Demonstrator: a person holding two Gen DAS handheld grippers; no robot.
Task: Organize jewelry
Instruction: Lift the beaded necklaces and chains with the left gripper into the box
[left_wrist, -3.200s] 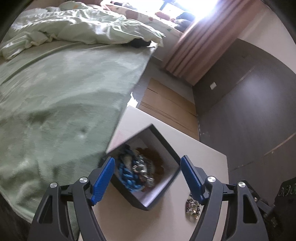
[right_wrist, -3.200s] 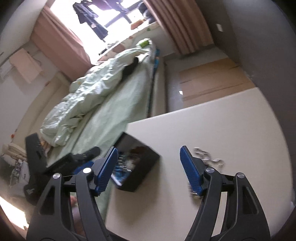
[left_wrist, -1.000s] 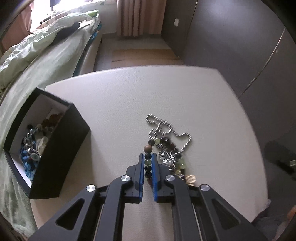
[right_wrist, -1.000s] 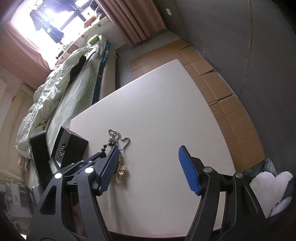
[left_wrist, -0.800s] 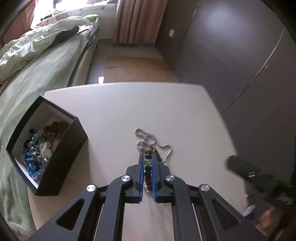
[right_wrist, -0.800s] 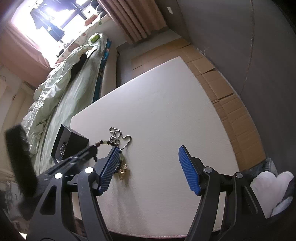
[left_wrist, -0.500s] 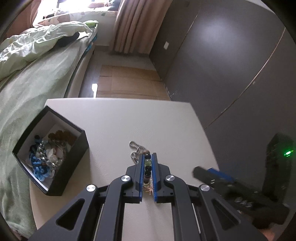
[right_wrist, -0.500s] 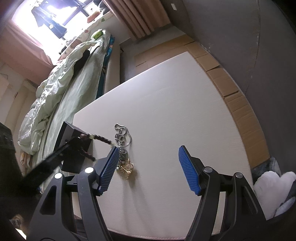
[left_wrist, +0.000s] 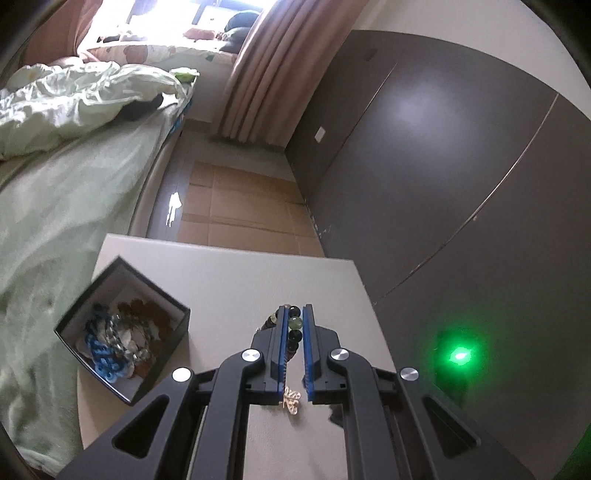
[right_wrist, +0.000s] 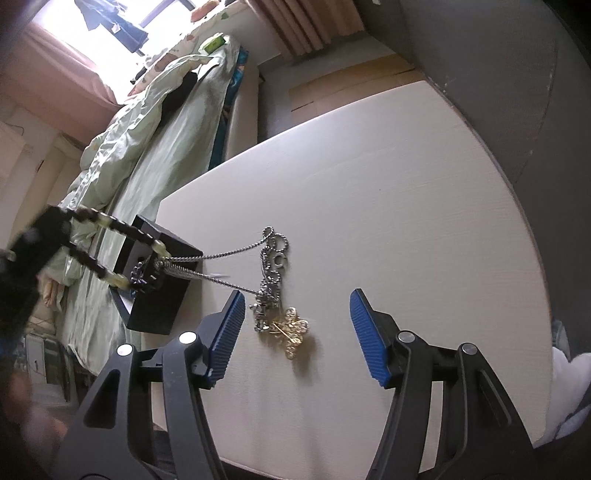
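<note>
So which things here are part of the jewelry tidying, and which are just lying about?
Part of the job:
- dark and pale green beaded strand, clamped in the left tool
- silver ball chain, trailing from the strand
- gold filigree brooch on the white table
- black square box holding jewelry
- open right tool

Lying about:
- pale green bedding
- pink curtain

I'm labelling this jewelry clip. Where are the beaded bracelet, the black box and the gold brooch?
beaded bracelet (left_wrist: 294, 329): left wrist view, beads between the tool's pads.
black box (left_wrist: 166, 352): left wrist view, dark side wall.
gold brooch (right_wrist: 292, 331): right wrist view, its middle.
</note>
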